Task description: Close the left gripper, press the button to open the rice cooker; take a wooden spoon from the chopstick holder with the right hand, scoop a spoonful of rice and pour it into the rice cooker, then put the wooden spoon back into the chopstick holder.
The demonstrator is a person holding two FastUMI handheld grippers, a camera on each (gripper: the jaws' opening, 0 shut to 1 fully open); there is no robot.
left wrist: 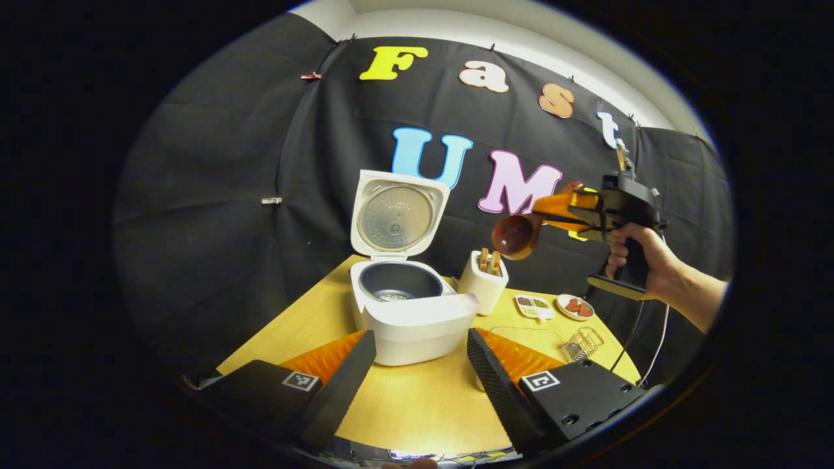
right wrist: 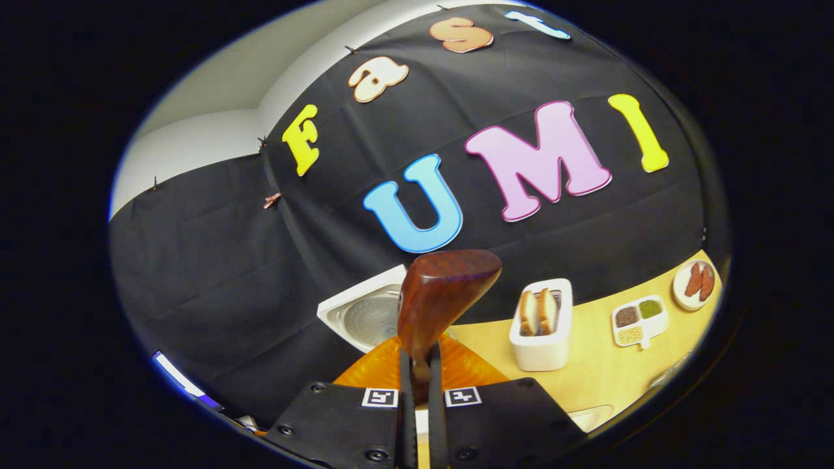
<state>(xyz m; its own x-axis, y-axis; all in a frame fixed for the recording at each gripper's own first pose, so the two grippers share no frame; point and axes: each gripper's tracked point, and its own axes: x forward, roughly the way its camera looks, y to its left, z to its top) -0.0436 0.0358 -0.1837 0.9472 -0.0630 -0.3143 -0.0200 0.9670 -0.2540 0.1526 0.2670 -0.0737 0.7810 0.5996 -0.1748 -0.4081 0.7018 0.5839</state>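
The white rice cooker stands open on the wooden table, lid raised, with a little pale rice in its dark pot. My left gripper is open in front of the cooker, with nothing between its fingers. A hand holds my right gripper in the air to the right, above the white chopstick holder. It is shut on the handle of the wooden spoon. The right gripper view has the spoon upright between the shut right gripper, the lid behind it and the holder at right.
Other wooden utensils stand in the chopstick holder. A small divided dish and a plate with red pieces lie right of it. A wire basket sits near the table's right edge. A cable hangs from the right gripper.
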